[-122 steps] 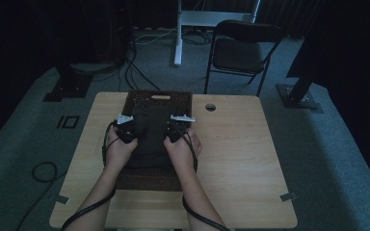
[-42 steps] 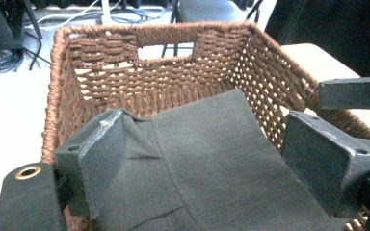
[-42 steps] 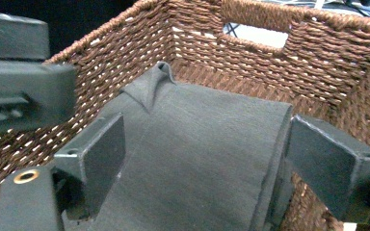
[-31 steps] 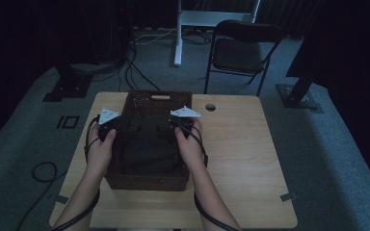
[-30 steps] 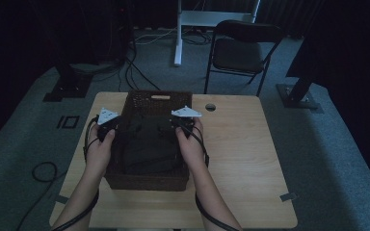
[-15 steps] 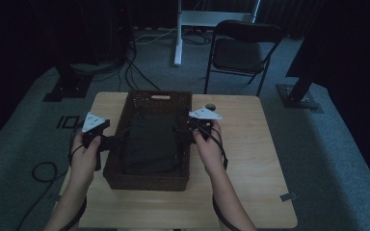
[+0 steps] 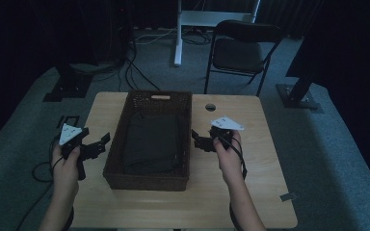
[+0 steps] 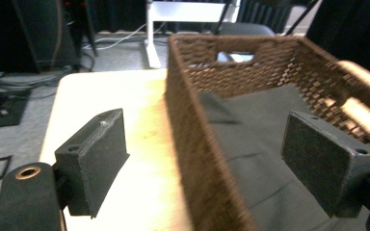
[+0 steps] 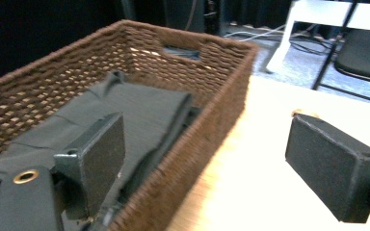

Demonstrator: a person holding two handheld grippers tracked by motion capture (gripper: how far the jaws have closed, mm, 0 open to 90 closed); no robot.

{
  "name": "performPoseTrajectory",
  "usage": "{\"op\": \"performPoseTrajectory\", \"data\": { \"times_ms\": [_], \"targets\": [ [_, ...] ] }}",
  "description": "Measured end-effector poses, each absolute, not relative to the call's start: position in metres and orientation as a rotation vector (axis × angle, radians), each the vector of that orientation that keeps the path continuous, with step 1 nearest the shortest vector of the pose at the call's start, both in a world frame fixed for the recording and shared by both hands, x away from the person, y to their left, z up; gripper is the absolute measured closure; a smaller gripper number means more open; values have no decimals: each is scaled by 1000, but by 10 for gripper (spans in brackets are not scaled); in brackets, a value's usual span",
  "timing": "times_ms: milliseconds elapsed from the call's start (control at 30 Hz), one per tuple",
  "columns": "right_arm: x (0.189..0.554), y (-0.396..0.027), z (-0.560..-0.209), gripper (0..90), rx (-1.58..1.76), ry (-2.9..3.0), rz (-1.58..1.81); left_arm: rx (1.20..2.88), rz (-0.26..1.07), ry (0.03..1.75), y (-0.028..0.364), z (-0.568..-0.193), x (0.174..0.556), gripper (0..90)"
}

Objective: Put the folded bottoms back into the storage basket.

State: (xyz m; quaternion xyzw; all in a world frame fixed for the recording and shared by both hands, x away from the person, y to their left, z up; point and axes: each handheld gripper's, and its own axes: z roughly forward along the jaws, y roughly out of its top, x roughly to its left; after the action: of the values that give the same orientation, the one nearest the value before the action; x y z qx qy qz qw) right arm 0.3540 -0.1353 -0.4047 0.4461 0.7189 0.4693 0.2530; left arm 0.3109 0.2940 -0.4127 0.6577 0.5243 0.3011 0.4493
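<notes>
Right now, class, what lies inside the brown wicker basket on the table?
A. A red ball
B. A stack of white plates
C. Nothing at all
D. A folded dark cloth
D: a folded dark cloth covers the floor of the brown wicker basket, as both gripper views show too.

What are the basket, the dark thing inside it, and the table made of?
Basket: brown woven wicker or similar, matte; the weave shows on its walls. Folded item inside: dark cloth, matte, with creases and a seam. Table: pale wood or laminate, smooth with a slight sheen.
</notes>
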Motion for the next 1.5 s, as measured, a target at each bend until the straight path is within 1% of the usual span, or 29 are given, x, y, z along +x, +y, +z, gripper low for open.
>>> {"op": "performPoseTrajectory", "data": {
  "times_ms": [533,1100,1500],
  "targets": [
    [337,-189,-445,138,1313,1913,1182,1583,732,1430,326,-453,290,164],
    [325,-235,-493,139,1429,1884,1084,1594,726,1507,336,-491,275,164],
    [315,-266,-515,138,1511,1851,1052,1592,730,1583,342,-518,265,164]
  ]
}}
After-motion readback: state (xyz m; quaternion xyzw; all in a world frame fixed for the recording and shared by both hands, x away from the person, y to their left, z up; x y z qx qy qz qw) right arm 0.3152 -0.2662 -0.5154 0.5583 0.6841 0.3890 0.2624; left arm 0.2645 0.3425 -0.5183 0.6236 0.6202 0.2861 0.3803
